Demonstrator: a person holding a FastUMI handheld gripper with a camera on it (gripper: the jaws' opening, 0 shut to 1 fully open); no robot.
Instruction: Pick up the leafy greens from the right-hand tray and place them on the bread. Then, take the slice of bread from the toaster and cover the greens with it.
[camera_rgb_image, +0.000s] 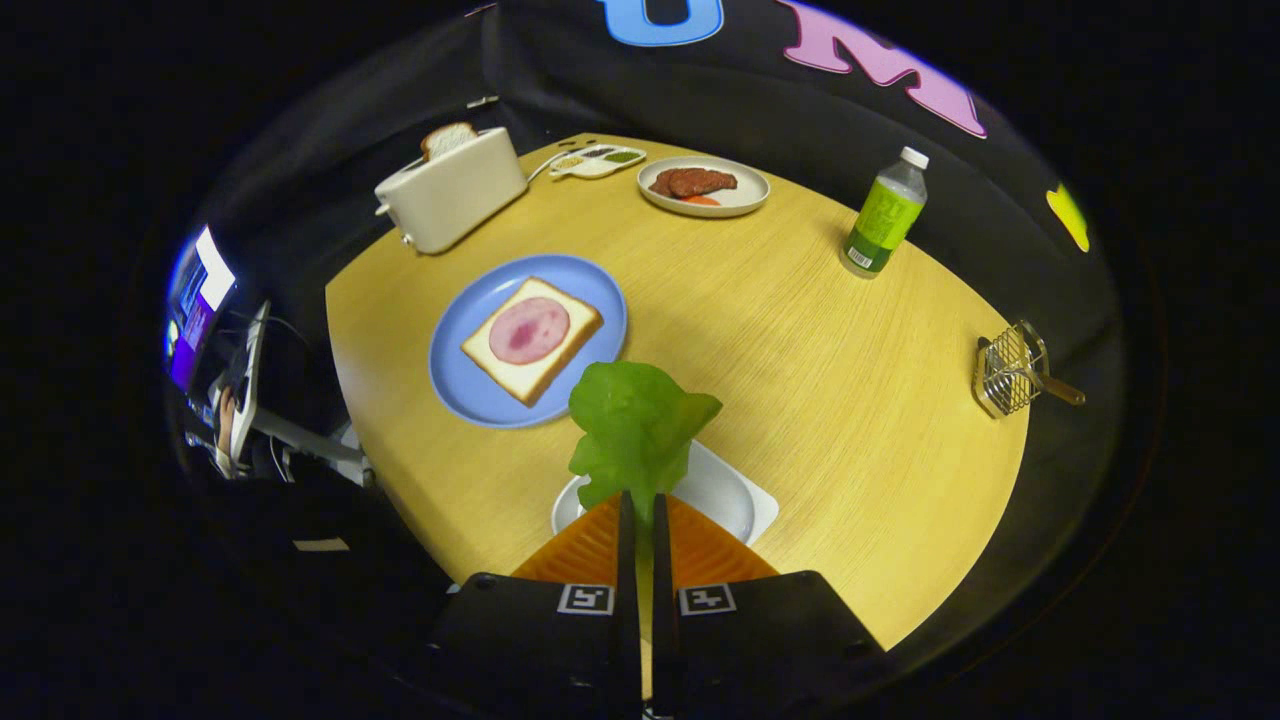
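You have the lettuce leaf (637, 430) pinched in the hand-held gripper (640, 510): both fingers are closed tight on its lower end, and it looks lifted clear of the white tray (735, 495) that sits just behind it at lower centre of the frame. So the pick-up seems done; the placing is not. The leaf's long axis runs straight up from the fingertips, stem end in the grip and ruffled top pointing away from you, its upper edge leaning a little to the right. The bread slice with ham (531, 338) lies on the blue plate (470, 375) on the counter (800, 340), left of centre and just beyond the leaf, nothing green on it yet. The second slice of bread (447, 138) stands in the toaster (450, 190) at upper left, untouched. Left to do: carry the leaf forward and left onto the ham, release, then fetch that slice and cover.
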